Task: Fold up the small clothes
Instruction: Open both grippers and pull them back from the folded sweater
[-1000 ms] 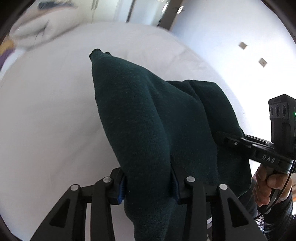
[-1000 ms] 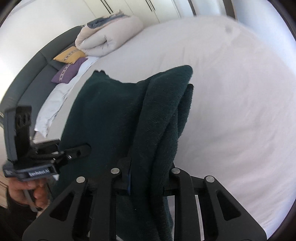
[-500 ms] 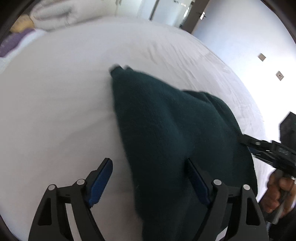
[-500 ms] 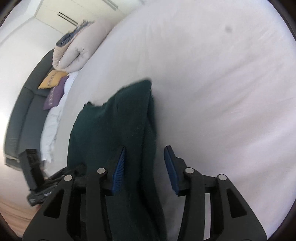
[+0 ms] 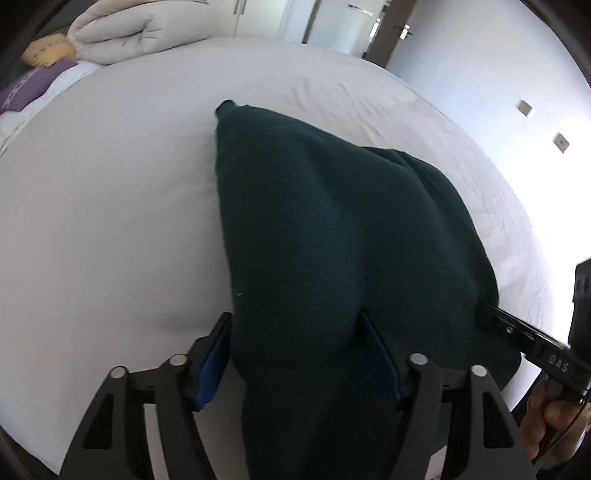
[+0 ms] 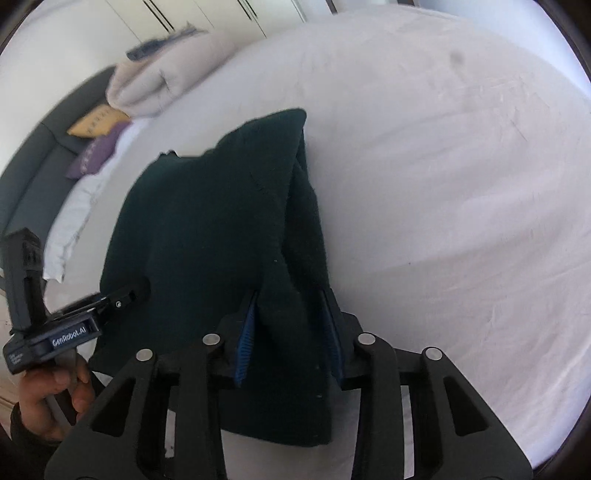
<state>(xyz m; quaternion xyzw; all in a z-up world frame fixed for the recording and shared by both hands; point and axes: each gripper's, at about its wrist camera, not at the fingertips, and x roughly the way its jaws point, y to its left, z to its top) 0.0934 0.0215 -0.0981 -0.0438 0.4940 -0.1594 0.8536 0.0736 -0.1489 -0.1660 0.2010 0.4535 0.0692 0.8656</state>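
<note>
A dark green fleece garment (image 5: 332, 229) lies folded on the white bed (image 5: 110, 221), its near end hanging over the bed's edge. My left gripper (image 5: 295, 347) straddles the garment's near left part. Its jaws are closing, the cloth fills the gap and the blue pads (image 5: 212, 365) barely touch it. My right gripper (image 6: 288, 325) is at the near right part (image 6: 221, 229), jaws closing, with a raised ridge of cloth pinched between its pads (image 6: 243, 336). Each view shows the other gripper at the garment's side: the right gripper (image 5: 517, 332), the left gripper (image 6: 122, 299).
A rolled beige duvet (image 5: 136, 33) with yellow (image 5: 46, 55) and purple (image 5: 26, 88) cushions lies at the head of the bed. A grey headboard (image 6: 33, 177) runs behind them. White wardrobes and a doorway stand beyond. A hand (image 6: 48, 398) holds the left gripper's handle.
A second ago both grippers held the garment up. They lowered it onto the bed, the jaws sprang apart, and now both pairs have narrowed around the cloth again.
</note>
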